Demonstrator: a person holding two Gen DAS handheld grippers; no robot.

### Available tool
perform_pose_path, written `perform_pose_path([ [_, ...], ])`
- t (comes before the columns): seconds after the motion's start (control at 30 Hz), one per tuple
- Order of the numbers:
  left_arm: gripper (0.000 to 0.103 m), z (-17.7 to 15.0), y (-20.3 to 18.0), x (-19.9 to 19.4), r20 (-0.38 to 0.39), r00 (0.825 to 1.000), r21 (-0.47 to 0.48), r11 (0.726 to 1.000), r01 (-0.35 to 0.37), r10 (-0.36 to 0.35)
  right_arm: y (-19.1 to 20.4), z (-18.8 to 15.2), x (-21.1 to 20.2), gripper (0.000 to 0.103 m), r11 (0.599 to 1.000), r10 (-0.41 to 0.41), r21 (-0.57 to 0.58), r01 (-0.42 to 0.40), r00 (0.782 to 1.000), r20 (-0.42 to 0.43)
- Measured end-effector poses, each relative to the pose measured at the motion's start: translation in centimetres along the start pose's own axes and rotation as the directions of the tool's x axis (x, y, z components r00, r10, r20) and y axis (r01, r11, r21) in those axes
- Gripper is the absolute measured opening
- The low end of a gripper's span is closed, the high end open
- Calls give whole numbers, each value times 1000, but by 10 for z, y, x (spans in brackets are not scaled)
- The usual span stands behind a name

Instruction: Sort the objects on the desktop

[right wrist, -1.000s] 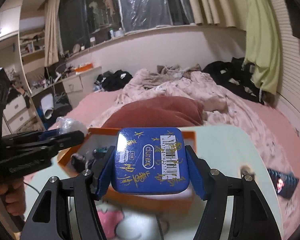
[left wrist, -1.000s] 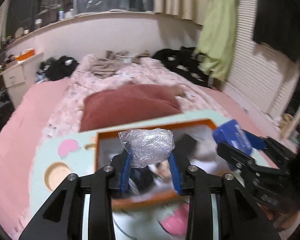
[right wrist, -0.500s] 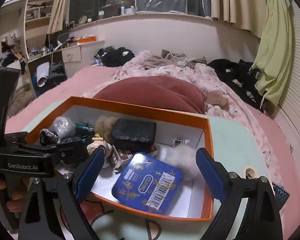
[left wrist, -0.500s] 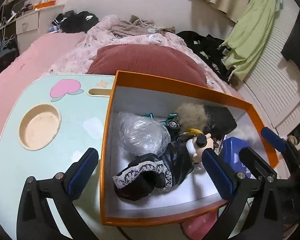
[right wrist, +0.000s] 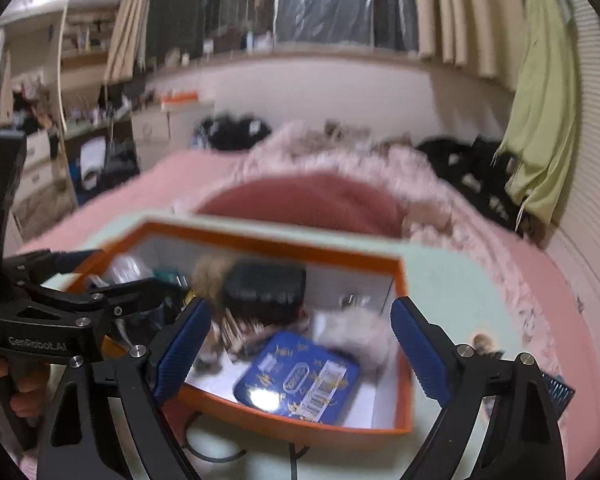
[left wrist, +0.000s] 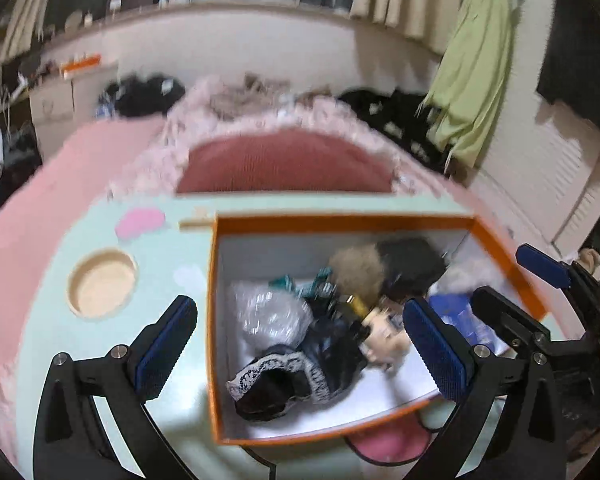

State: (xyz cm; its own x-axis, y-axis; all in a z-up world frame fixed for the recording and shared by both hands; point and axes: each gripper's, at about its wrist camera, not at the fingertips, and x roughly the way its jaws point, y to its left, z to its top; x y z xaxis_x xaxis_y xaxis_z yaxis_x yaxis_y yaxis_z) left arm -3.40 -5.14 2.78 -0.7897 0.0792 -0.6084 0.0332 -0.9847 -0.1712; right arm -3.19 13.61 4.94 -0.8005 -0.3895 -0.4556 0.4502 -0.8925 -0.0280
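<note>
Both jaws spread, empty; blurred orange box point(left wrist: 496, 236) contents overlap, hard to separate.

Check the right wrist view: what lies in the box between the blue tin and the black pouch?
In the right wrist view, a white fluffy pompom lies partly between the blue tin and black pouch, with blurred small items alongside.

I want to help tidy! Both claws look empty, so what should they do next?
Probably lift both claws away and look for another stray thing. The left claw and right claw are open, and the tin and plastic ball lie in the box.
</note>
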Motion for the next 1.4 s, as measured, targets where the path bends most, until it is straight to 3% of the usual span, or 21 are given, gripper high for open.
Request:
perform_pose_path([
  [0.1, 103, 7, -3, -22, 43, 999, 2, 1000, 17, -17, 4, 1, -15, 92, 1000, 14, -2, -14, 999, -29],
  [0.27, 103, -4, -13, -45, 6, 1000, 66, 998, 10, -10, 6, -21, -27, 92, 999, 24, 31, -20, 990, -136],
  [0.47, 103, -48, -25, -31, -147, 989, 154, 988, 5, 18, -3, -54, -25, 92, 996, 20, 87, 3, 964, -265],
  [0.57, 103, -58, -24, -6, -262, 963, 150, 988, -21, 61, -10, -65, -6, 92, 992, 34, 122, 13, 926, -376],
  [0.63, 103, -62, -19, 10, -324, 941, 140, 989, -54, 97, -8, -69, -6, 96, 995, 1, 91, 36, 926, -377],
  [0.73, 103, -63, -17, 12, -310, 946, 135, 989, -54, 94, 1, -68, -7, 103, 998, -28, 46, 49, 923, -384],
  [1.4, 103, -64, -15, 8, -293, 953, 145, 989, -38, 80, 0, -65, -11, 103, 998, -33, 37, 51, 924, -381],
])
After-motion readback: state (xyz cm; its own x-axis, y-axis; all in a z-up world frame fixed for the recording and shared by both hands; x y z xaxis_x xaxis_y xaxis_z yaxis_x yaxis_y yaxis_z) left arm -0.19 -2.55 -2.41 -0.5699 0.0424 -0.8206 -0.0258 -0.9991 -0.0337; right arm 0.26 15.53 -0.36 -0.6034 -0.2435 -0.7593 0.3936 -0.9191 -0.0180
